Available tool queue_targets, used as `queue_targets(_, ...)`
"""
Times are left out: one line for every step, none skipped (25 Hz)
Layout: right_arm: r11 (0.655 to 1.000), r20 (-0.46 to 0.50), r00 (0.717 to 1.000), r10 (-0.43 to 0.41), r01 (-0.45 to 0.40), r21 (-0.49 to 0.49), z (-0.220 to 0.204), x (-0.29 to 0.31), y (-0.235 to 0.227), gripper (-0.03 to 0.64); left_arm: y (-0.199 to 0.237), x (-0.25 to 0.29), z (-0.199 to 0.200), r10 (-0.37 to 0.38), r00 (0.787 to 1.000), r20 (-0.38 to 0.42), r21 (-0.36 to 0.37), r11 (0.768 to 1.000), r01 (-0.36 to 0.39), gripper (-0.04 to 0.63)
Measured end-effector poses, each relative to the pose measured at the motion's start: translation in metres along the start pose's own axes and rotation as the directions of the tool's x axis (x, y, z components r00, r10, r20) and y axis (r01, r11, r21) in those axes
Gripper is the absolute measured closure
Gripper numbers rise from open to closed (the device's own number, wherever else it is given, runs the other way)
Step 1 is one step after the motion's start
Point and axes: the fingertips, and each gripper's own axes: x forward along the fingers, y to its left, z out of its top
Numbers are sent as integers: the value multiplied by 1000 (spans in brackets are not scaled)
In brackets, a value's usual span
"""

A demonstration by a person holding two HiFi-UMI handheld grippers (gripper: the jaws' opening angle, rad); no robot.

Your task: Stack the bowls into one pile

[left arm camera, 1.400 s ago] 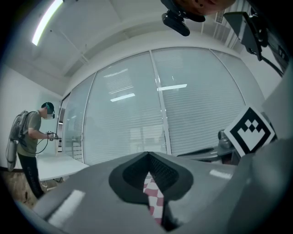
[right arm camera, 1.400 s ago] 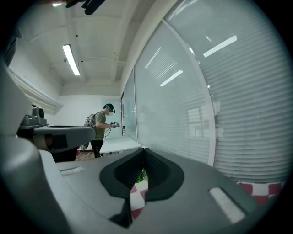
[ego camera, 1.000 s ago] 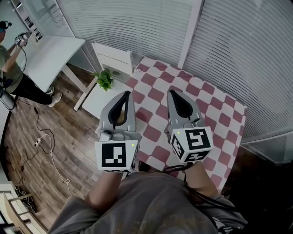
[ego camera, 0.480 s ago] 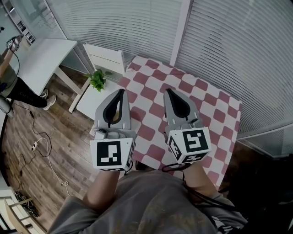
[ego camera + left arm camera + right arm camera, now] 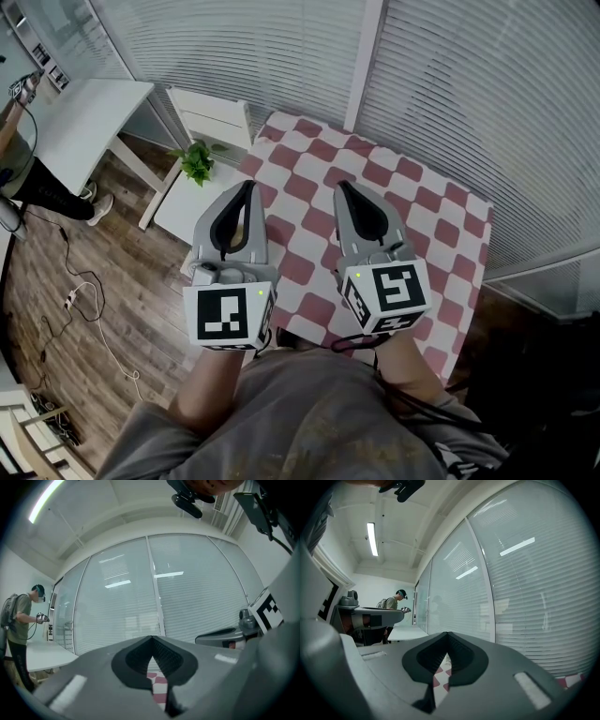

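Bowls: not seen in any view. The table (image 5: pixel 412 206), under a red-and-white checked cloth, stands against a wall of closed blinds (image 5: pixel 469 94). Right gripper (image 5: pixel 344 186) is held above the cloth, jaws closed tip to tip, nothing between them. Left gripper (image 5: pixel 248 185) is alongside it, above the table's left edge, jaws likewise closed and empty. Both point away from the wearer, with the marker cubes nearest the body. Through each closed pair of jaws only a sliver of checked cloth shows. Left of the table there is a small white side table (image 5: pixel 183 202) with a potted plant (image 5: pixel 196 161). Further left, on the wood floor (image 5: pixel 112 281), is a white desk (image 5: pixel 75 112) with a person (image 5: pixel 28 169) standing at it.
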Motion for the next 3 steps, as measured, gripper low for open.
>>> queue_targets(1000, 0, 1000, -1, 1, 0, 0, 0, -1, 592, 0, 0, 0, -1, 1000, 2, 1, 1000, 1, 595)
queue_targets(1000, -1, 1000, -3, 3, 0, -1, 0, -1, 592, -1, 1, -1, -2, 1000, 4, 2, 1000, 2, 595)
queue_targets(1000, -1, 1000, -4, 4, 0, -1, 0, -2, 592, -1, 1, -1, -3, 1000, 6, 3, 1000, 3, 595)
